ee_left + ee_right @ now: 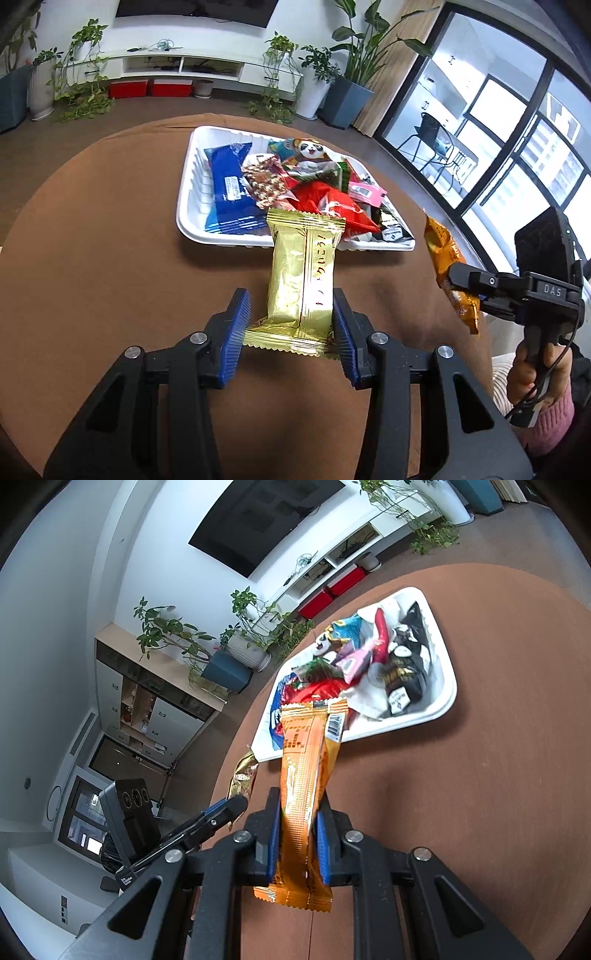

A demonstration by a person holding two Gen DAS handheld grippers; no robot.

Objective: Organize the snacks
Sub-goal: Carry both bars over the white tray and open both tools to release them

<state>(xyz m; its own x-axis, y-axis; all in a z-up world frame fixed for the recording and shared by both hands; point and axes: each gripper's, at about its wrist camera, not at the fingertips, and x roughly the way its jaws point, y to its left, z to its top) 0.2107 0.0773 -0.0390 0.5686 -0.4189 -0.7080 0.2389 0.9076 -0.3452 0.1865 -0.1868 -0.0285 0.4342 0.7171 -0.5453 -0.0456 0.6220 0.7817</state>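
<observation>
My left gripper point(291, 325) is shut on a gold snack packet point(301, 273) and holds it above the brown table, just short of the white tray point(188, 206). The tray holds several snack packets, among them a blue one point(229, 184) and a red one point(332, 206). My right gripper point(297, 834) is shut on an orange snack packet point(306, 771), held upright above the table near the tray point(439, 701). In the left wrist view the right gripper point(465, 284) and its orange packet point(443, 254) show at the right. The gold packet's end point(243, 775) shows in the right wrist view.
The round brown table point(92, 240) carries the tray near its far side. Beyond it are a white TV cabinet point(184, 62), potted plants point(347, 96) and glass doors at the right. The left gripper body point(177, 834) is close at the right gripper's left.
</observation>
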